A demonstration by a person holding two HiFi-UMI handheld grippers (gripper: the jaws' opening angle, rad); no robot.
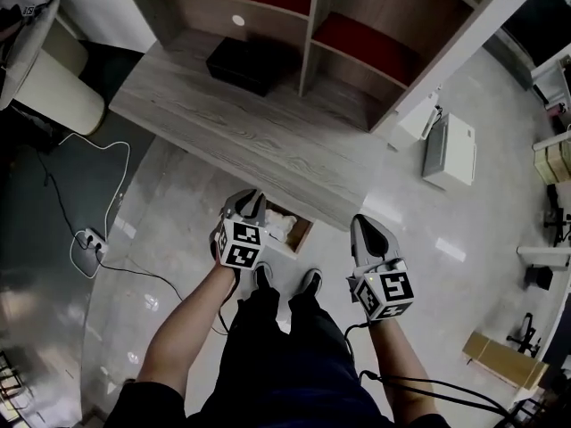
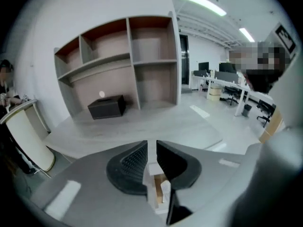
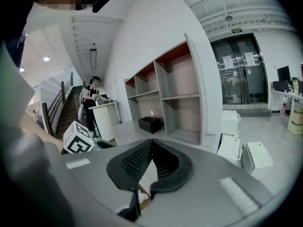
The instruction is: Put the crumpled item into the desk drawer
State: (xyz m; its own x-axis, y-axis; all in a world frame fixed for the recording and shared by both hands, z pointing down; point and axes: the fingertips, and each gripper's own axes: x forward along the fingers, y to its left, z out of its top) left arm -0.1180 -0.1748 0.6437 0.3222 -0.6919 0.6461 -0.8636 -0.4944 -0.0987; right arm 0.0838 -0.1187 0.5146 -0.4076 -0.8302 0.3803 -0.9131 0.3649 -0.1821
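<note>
Beneath the desk [image 1: 268,141] edge at frame centre, the drawer [image 1: 302,236] is seen open, with the crumpled item [image 1: 281,227] inside. The left gripper [image 1: 252,199] is held over it, jaws slightly parted and empty. The right gripper [image 1: 364,226] is clenched, lower right.

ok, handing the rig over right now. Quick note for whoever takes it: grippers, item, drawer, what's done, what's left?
Left gripper: jaws a narrow gap apart, nothing between them, held over the open drawer.
Right gripper: jaws together, empty, held off the front edge of the desk, to the right of the drawer.
Crumpled item: white, lying inside the drawer, free of both grippers.
Done: the item looks to be in the drawer.
Left: probably only pushing the drawer shut, if that is wanted.
</note>
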